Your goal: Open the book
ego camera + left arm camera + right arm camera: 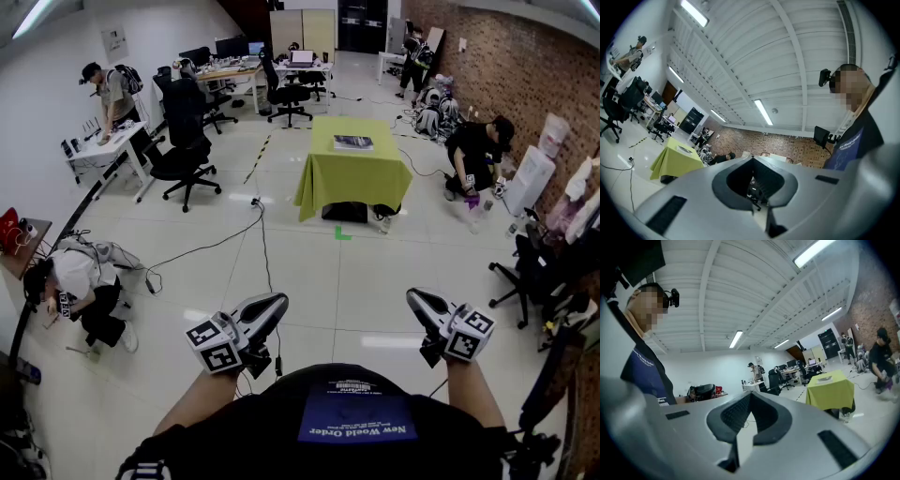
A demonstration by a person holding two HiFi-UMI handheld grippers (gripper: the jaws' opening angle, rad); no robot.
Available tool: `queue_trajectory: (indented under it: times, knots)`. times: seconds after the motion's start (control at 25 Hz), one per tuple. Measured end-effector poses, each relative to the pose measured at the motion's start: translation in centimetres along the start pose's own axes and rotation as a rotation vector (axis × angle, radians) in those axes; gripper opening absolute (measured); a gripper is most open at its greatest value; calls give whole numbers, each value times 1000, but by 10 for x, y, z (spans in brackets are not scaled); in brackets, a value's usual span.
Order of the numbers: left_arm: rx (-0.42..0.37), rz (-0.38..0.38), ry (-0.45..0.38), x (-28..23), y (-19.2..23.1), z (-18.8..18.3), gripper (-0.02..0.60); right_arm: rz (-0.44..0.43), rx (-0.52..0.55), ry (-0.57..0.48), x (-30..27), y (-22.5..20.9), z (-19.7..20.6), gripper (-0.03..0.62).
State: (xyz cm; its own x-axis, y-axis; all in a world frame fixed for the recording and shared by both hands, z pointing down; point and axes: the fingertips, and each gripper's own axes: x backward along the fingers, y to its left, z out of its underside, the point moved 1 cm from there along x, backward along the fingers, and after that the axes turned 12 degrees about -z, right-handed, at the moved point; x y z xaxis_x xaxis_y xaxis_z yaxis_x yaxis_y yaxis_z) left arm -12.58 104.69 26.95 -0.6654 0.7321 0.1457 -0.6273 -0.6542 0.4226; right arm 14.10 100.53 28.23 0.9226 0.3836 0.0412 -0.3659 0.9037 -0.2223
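Floor — glossy pale tile, I see lamp glare on it. Tablecloth: matt green cloth, soft folds at corners. Cover of book looks smooth, slight sheen. Brick wall rough, matt. My left gripper and right gripper — smooth grey plastic shells, dull satin finish. Pads dark, matt, finely ribbed. Ceiling white, ribbed, painted.

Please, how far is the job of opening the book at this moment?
Done: nothing yet; the thin dark-covered book seems closed, flat on the table draped in lime-green cloth, far across the pale floor. In hand: nothing; the left hand-held gripper and the right hand-held gripper are shut and empty. Remaining: approach the table, then open the cover.
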Motion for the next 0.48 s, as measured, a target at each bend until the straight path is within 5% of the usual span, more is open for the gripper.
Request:
queue_trajectory:
  times: [0.48]
  knots:
    - [31, 34, 50, 28, 53, -3, 6, 54, 20, 21, -42, 12, 14, -12]
